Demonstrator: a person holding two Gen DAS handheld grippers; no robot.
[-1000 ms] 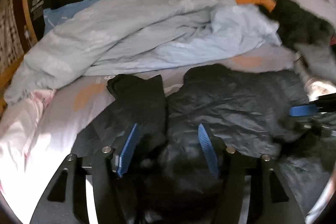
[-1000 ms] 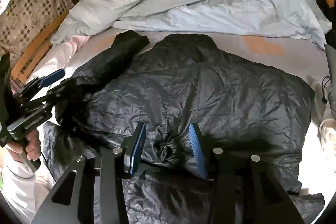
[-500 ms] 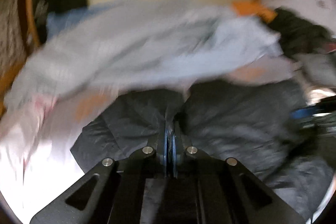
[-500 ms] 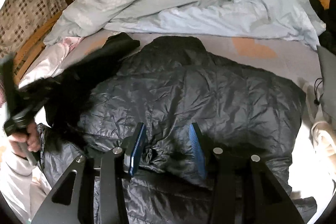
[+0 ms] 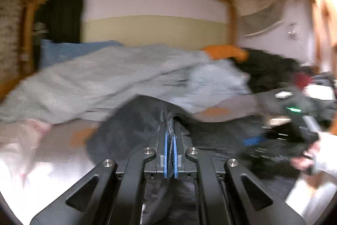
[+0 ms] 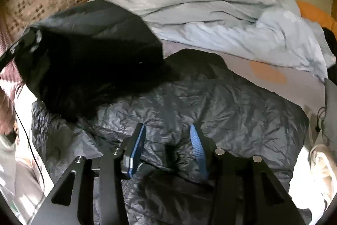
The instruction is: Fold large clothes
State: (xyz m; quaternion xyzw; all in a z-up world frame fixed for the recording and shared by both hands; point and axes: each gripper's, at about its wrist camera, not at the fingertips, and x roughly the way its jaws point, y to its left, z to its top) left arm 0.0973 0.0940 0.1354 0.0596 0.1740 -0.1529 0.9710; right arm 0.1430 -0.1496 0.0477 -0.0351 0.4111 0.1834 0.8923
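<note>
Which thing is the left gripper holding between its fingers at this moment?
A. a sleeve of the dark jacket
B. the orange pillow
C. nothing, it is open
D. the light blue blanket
A: the left gripper is shut on a fold of the dark jacket, and its sleeve hangs lifted above the bed.

The left wrist view is blurry all over. To the right of the jaws, the right gripper [image 5: 254,140] is only a smear, so its shape is hard to tell. Left of the right jaws, the raised black sleeve [image 6: 92,52] hides the left gripper and is smeared too.
</note>
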